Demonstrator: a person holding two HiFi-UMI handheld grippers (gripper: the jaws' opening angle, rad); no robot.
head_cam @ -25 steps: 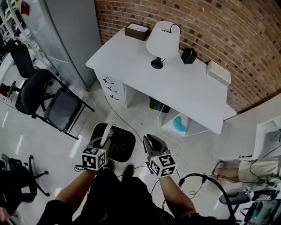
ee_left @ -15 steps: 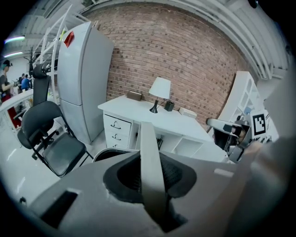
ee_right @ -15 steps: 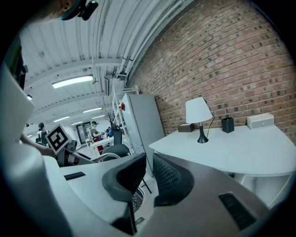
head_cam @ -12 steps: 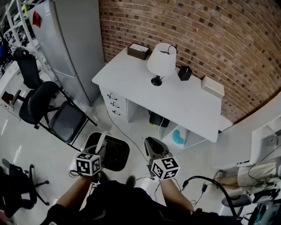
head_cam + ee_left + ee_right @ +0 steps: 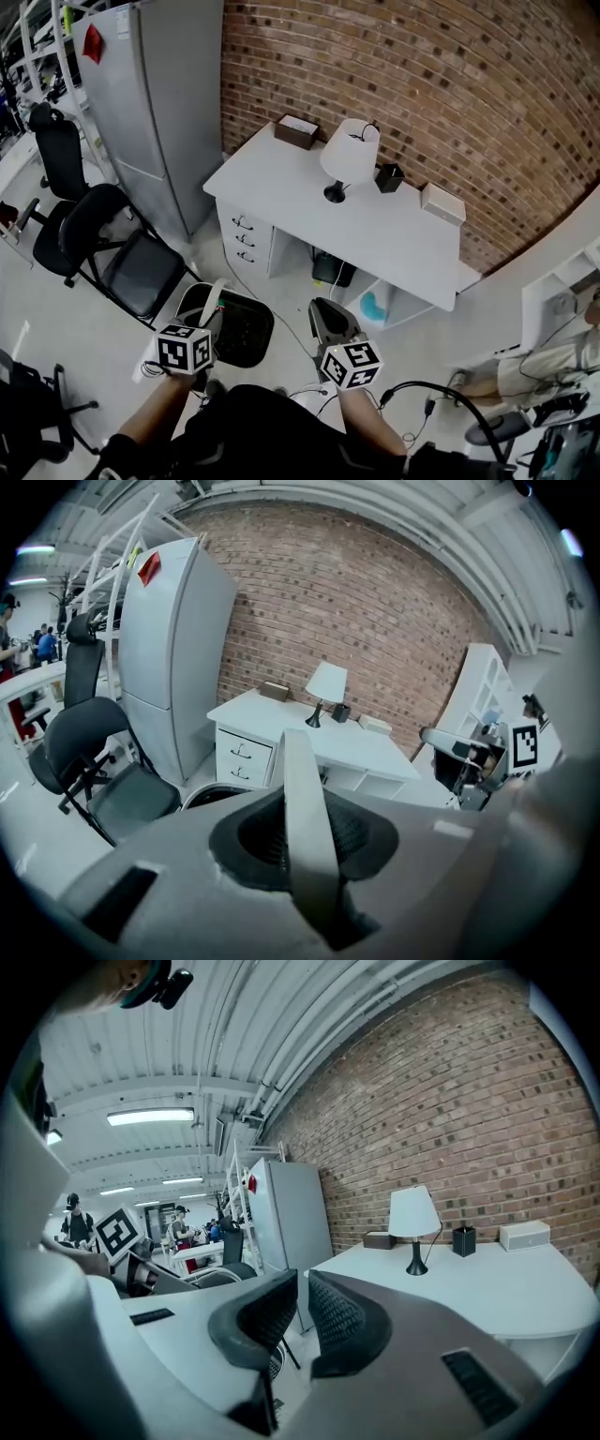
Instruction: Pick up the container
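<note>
The container is a black waste bin (image 5: 240, 330) with a white rim, hanging low at the left of the head view, above the pale floor. My left gripper (image 5: 215, 302) is shut on its rim. In the left gripper view the white rim strip (image 5: 302, 789) runs upright between the dark pads, and part of the bin's mouth (image 5: 208, 796) shows behind. My right gripper (image 5: 322, 315) hangs beside the bin, to its right and apart from it. Its ribbed pads (image 5: 330, 1312) stand almost together with nothing between them.
A white desk (image 5: 384, 234) stands against the brick wall with a lamp (image 5: 347, 155), small boxes and a black cup. A grey cabinet (image 5: 155, 103) rises at the left. A black folding chair (image 5: 141, 272) is near the bin. Cables (image 5: 427, 389) lie on the floor at the right.
Both grippers have risen, and the bin has come up with the left one. The head view has lifted too, so the desk and floor look farther off.
</note>
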